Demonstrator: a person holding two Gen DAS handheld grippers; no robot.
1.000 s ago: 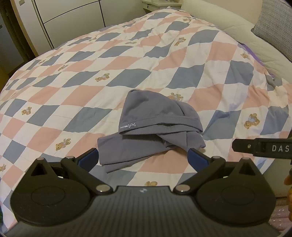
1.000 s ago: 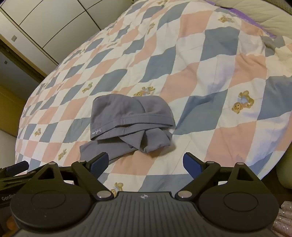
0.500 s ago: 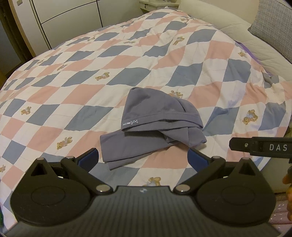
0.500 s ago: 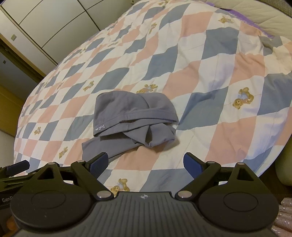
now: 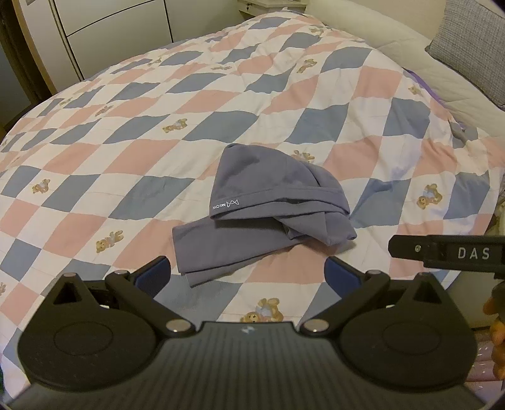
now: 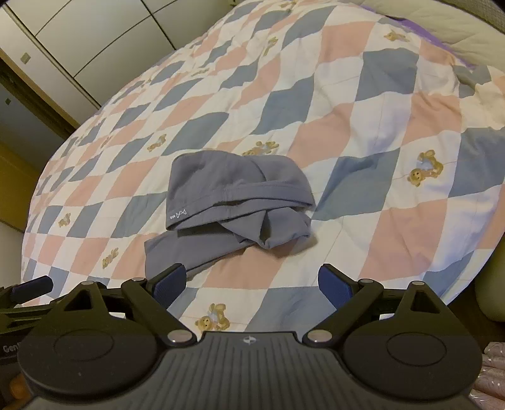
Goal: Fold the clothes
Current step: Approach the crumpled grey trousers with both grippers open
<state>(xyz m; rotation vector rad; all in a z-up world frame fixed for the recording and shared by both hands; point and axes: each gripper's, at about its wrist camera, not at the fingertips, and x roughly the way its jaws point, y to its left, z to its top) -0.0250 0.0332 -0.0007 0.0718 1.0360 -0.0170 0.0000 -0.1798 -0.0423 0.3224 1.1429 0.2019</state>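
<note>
A grey-purple garment (image 5: 271, 208) lies crumpled on the checked quilt (image 5: 132, 164), with a small white logo on its hem. In the right wrist view the same garment (image 6: 233, 202) sits mid-frame on the quilt (image 6: 363, 132). My left gripper (image 5: 247, 274) hovers open just short of the garment's near edge, nothing between its blue pads. My right gripper (image 6: 252, 284) is likewise open and empty, a little back from the cloth. The right gripper's body (image 5: 448, 252) shows at the right edge of the left wrist view.
White cupboard doors (image 5: 110, 25) stand beyond the far side of the bed. A grey cushion (image 5: 473, 47) and a cream headboard edge (image 5: 394, 47) lie at the far right. The quilt's near edge drops off beside the right gripper (image 6: 457, 277).
Both grippers have drawn back slightly from the garment, which now sits a little farther up in each view. Both stay open; the cloth has not moved.
</note>
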